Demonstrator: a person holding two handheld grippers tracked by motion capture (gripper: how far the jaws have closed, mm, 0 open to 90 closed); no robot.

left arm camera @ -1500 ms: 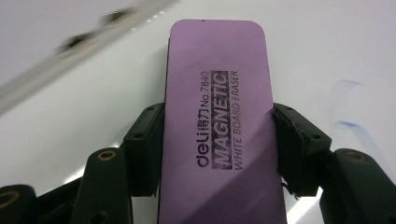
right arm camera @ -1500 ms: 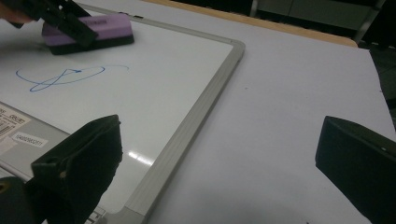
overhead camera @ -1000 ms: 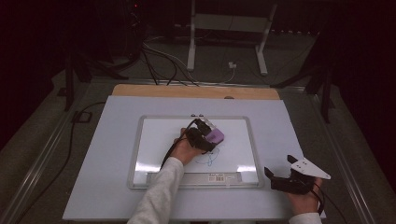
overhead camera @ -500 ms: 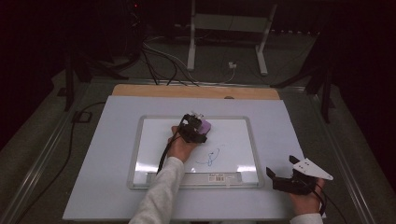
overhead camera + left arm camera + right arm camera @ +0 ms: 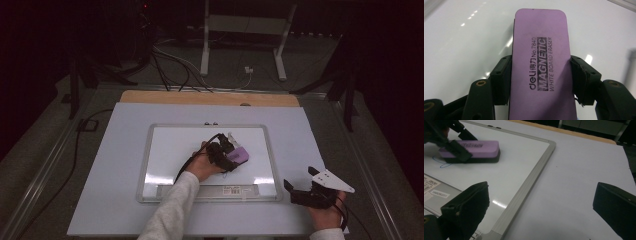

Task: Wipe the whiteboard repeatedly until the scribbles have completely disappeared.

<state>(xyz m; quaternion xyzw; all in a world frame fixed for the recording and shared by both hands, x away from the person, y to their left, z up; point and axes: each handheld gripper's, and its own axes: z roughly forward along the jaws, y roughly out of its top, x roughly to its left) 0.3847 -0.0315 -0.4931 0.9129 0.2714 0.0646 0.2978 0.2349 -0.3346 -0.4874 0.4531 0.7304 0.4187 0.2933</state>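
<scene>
Blue scribble (image 5: 442, 162) beside purple eraser (image 5: 540, 65) on whiteboard (image 5: 165, 150), label strip (image 5: 232, 190) below

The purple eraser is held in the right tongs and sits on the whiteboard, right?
Not quite. The purple eraser is held in the left tongs, not the right; the left gripper view shows both jaws pressed against its sides. The right tongs are open and hold nothing. The eraser does sit on the whiteboard.
</scene>
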